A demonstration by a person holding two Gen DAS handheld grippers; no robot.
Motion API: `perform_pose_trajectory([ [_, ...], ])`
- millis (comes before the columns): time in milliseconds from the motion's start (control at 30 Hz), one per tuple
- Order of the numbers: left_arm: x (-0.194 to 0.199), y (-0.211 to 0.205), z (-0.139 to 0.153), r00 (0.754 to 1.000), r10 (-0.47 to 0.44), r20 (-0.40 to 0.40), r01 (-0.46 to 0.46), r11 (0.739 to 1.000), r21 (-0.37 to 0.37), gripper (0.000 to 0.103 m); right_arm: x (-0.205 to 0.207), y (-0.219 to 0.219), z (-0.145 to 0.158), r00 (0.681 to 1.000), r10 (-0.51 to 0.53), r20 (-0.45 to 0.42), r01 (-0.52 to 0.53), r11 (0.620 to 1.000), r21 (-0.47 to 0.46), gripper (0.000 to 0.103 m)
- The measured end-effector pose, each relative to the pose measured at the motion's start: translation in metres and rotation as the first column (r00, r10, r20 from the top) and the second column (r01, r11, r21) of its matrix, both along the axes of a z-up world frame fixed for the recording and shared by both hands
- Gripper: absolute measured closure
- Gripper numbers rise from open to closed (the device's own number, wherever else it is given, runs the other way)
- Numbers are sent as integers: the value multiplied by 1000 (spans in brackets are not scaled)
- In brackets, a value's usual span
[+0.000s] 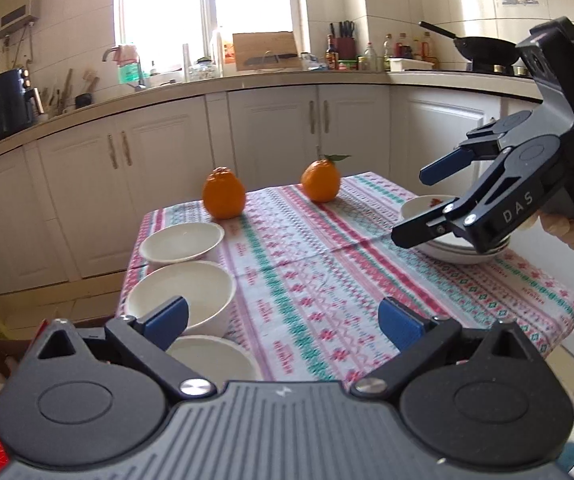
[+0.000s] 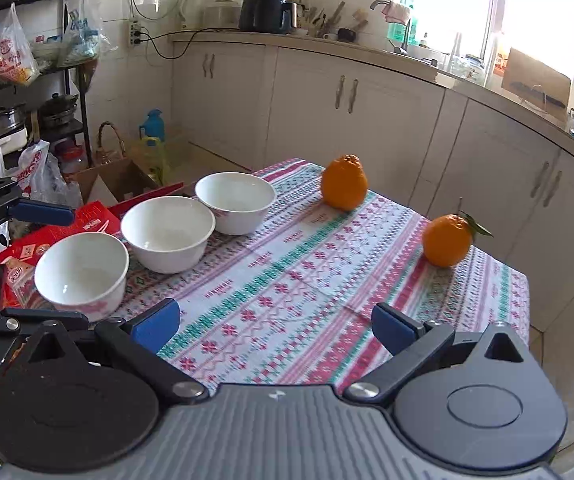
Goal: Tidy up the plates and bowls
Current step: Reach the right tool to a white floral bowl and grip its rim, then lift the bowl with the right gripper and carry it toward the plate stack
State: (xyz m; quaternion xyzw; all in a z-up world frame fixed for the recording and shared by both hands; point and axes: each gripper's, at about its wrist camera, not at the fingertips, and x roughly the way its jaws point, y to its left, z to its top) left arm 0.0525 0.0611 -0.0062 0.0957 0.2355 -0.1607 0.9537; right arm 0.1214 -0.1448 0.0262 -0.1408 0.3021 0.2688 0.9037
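Both claws are spread wide and pinch nothing. Right claw hangs above the plates, which lie stacked at the table edge to the right of the leafy orange; a small bowl with a red mark inside sits on top of them, so I judge this corner is the collecting place. A hand holds this claw's grip. Left claw is over the near part of the cloth, its left pad just before the middle bowl. Three white bowls stand in one line on the other side of the cloth from the plates, left of the second orange: the far bowl, the middle one, and the near bowl. They are close together, rims nearly touching, probably so that they can be nested one into another. The oranges stand at the far side of the cloth, away from the working area. The bowls are not yet nested.
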Motion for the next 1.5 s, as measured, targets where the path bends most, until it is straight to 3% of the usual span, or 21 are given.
perform_pose_trajectory([
  [300, -21, 63, -32, 995, 93, -37, -91, 995, 49, 2, -1, 70, -18, 996, 65, -54, -63, 997, 38, 0],
  [700, -4, 79, -63, 995, 25, -102, -24, 1000, 6, 5, 8, 123, -35, 969, 174, -173, -157, 982, 110, 3],
  [1067, 4, 82, -67, 992, -24, -127, 21, 999, -28, 16, 28, 139, -53, 936, 219, -276, -181, 971, 156, 26],
  [1500, 7, 80, -65, 990, -47, -131, 45, 999, -19, 20, 38, 144, -63, 909, 246, -336, -183, 961, 209, 37],
])
